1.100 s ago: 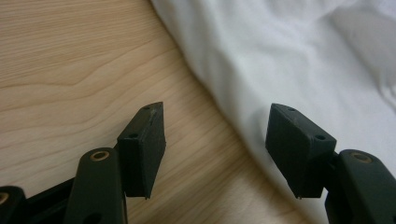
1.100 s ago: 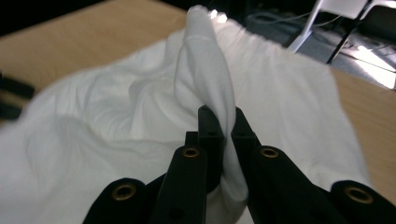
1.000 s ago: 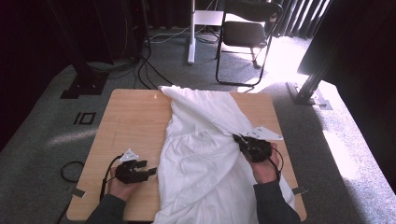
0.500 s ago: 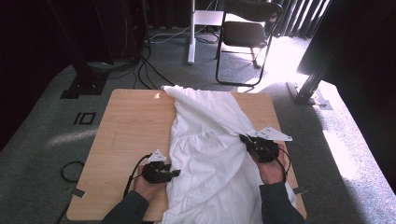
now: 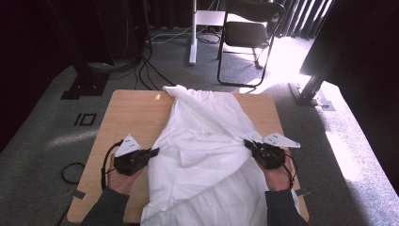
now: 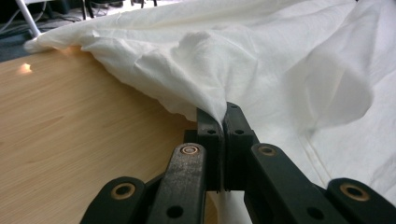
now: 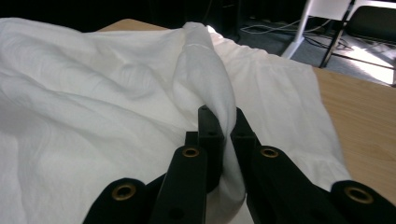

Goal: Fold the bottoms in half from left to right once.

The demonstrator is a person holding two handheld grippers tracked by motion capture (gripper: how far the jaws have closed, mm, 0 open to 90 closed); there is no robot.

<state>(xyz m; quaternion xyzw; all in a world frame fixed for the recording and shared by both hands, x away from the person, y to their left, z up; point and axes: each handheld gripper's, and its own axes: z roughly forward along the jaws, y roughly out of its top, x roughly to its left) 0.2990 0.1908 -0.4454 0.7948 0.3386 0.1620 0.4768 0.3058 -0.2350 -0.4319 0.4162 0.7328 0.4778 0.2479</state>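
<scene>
Jaws of both grippers, L & R, clamped on white cloth edges; L's just closed.

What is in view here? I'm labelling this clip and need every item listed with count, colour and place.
white cloth: one, white, spread down the table's middle, rumpled, pinched at both sides.
table: one, light wood, under the cloth.
folding chair: one, black, on the floor beyond the table.
white stand: one, white, left of the chair.
cables: several, black, on the grey carpet behind the table.
left gripper: one, black, shut on the cloth's left edge.
right gripper: one, black, shut on a fold at the cloth's right.
hands: two, at the near table edge, grey sleeves.
</scene>
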